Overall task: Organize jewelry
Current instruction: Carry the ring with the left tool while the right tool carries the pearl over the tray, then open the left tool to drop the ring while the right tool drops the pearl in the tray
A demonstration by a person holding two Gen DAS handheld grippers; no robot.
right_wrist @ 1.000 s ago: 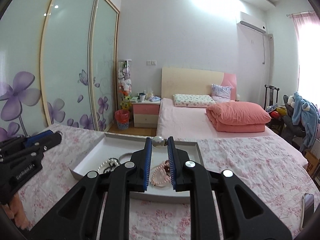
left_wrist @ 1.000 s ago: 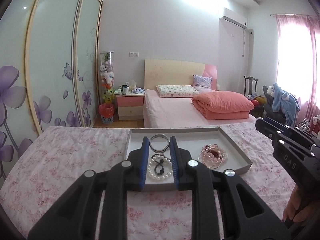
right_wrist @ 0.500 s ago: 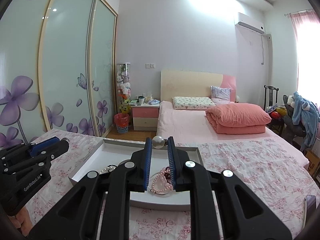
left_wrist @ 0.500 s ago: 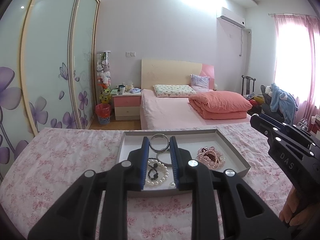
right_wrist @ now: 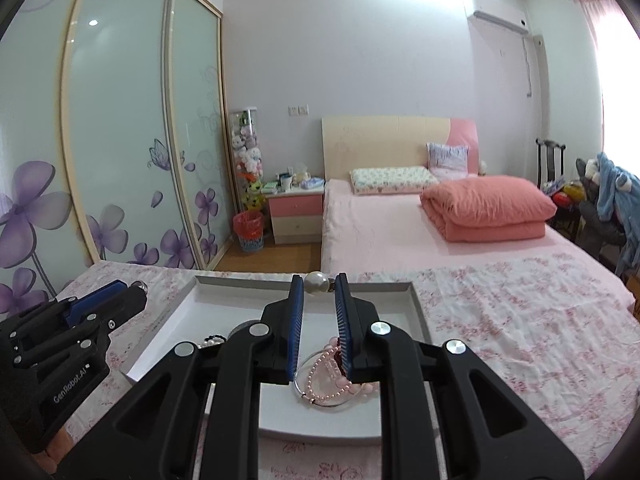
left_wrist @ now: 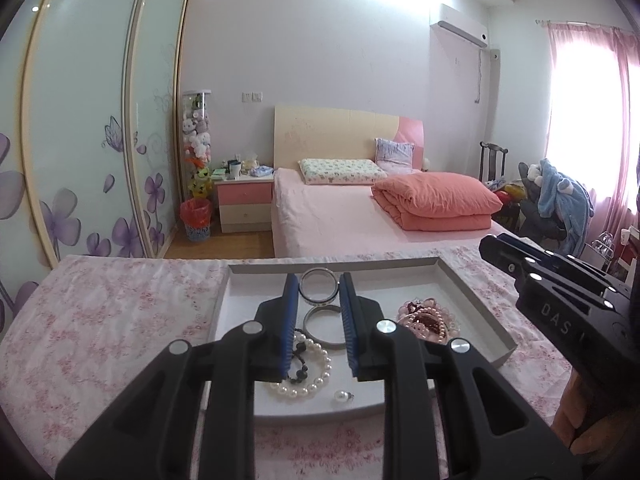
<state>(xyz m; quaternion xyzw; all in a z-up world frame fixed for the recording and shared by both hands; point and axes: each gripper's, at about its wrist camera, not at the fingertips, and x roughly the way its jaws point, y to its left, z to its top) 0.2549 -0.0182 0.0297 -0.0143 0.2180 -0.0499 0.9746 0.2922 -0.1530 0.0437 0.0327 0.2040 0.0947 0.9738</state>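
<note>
Between the blue pads of your left gripper a silver ring is pinched upright at the tips, and your right gripper is clamped the same way on a single large pearl. Both tools hang over the shallow white tray that lies on the pink floral cloth.

Below your left tool, on the tray floor, you have a white pearl bracelet tangled with a dark beaded strand, a loose pearl stud just beside it near the front rim, and a plain silver bangle farther in. To the right of those sits a heap of pink bead strands; in your right wrist view the same pink heap lies on a thin hoop right under the pads.

At the tray's right edge, your hand shows under the right tool's black body.

Beyond the cloth stands a bed with a folded coral quilt, a pink nightstand to its left, and a wardrobe with purple flower doors.
</note>
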